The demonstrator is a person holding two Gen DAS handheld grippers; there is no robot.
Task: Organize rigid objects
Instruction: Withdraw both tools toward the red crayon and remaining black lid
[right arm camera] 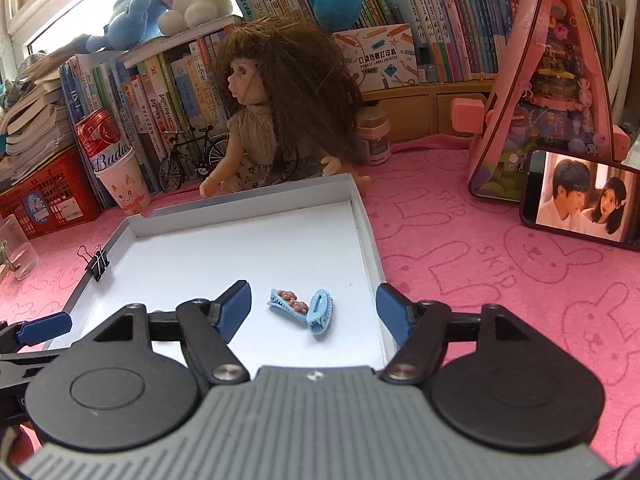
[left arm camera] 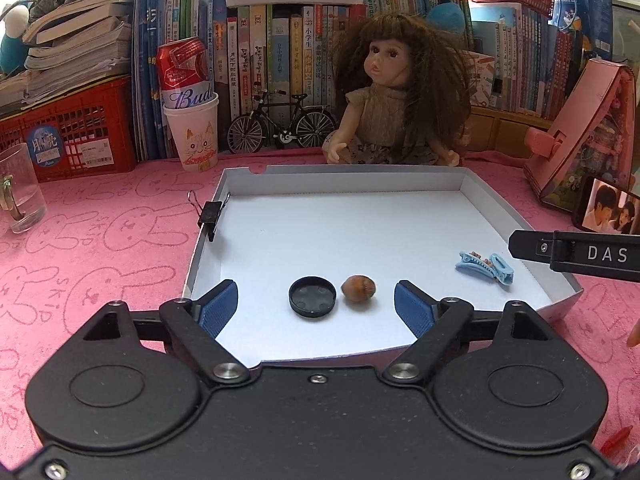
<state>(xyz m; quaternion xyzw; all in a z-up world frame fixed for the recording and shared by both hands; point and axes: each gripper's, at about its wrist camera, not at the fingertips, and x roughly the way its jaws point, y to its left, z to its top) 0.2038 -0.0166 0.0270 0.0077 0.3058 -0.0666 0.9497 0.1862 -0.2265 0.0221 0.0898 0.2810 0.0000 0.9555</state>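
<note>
Left wrist view: The left gripper is held low over the near edge of a shallow white cardboard tray. Its jaws are spread apart, with nothing clamped; blue ribbed pads are seen on both fingers. Between the jaws, on the tray floor, a round black plastic cap is laid open side up, and just to its right an oval brown ridged nut is laid with its long axis running left to right. Two light blue toothed hair clips are placed near the right wall, touching each other, their long axes running from upper left to lower right. A black binder clip is fastened on the left wall. Behind the tray a long-haired doll is seated upright. A red can lettered "Bud" is stood in a white paper cup printed with a cat. "DAS" is read on the black finger at the right edge.

Right wrist view: The right gripper is held over the near right corner of the tray, jaws spread apart and empty. The hair clips are laid between the fingers, forming a shallow V, untouched. "SKIP" is printed on the pink rabbit-patterned cloth. A phone is propped at the right.
</note>
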